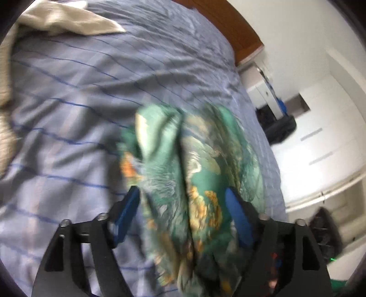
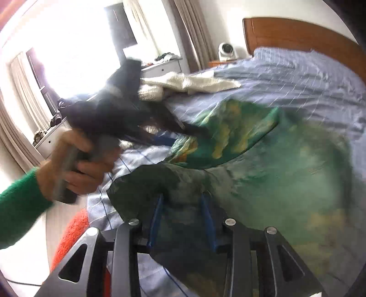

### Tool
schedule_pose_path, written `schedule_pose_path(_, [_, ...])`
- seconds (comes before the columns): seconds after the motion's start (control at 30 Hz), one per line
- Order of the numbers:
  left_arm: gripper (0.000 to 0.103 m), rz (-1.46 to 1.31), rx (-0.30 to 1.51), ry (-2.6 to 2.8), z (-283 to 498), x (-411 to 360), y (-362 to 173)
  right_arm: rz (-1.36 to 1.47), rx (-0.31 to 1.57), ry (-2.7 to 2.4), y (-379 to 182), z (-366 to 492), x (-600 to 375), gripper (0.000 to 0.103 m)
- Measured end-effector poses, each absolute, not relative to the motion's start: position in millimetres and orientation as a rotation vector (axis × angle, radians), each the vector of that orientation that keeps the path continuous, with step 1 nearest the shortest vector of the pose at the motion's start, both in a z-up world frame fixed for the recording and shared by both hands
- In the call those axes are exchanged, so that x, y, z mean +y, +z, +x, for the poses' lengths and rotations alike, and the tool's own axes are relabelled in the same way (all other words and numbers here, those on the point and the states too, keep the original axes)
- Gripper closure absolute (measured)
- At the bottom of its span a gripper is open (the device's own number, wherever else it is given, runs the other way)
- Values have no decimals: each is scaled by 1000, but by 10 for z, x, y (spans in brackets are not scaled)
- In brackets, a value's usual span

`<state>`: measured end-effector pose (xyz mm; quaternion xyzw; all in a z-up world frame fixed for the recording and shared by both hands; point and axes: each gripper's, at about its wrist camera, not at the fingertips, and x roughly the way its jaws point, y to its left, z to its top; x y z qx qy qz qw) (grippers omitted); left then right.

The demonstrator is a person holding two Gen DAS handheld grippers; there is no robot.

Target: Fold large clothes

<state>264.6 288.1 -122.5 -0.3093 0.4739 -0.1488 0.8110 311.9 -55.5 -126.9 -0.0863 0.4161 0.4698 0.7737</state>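
A green garment with orange and cream print (image 1: 194, 164) lies bunched on the blue checked bedsheet (image 1: 68, 91). In the left wrist view my left gripper (image 1: 183, 201) has its blue fingers spread wide, with the cloth lying between them. In the right wrist view my right gripper (image 2: 181, 203) has its jaws partly closed with a dark fold of the same garment (image 2: 263, 171) between them. The left gripper (image 2: 187, 130) shows there too, held in a hand with a green sleeve, its tips at the cloth's far edge. Both views are blurred by motion.
A cream knitted cloth (image 1: 57, 20) lies at the bed's far side, also in the right wrist view (image 2: 189, 84). A wooden headboard (image 2: 297, 34), a white dresser (image 2: 160, 66) under a bright window, white wardrobes (image 1: 320, 125) and an orange rug (image 2: 73, 230) surround the bed.
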Motion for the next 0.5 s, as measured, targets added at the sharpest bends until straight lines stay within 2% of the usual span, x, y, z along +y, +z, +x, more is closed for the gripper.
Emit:
schedule_pose_path(0.1, [16, -689, 1012, -309, 2517, 3060, -1342, -133, 952, 1013, -1507, 3240, -583, 69])
schedule_pose_path(0.3, [14, -739, 1020, -464, 2620, 2877, -1640, -133, 950, 1014, -1523, 3291, -654, 69])
schedule_pose_path(0.5, [5, -828, 1015, -570, 3001, 2806, -1887, -154, 944, 999, -1564, 3107, -623, 69])
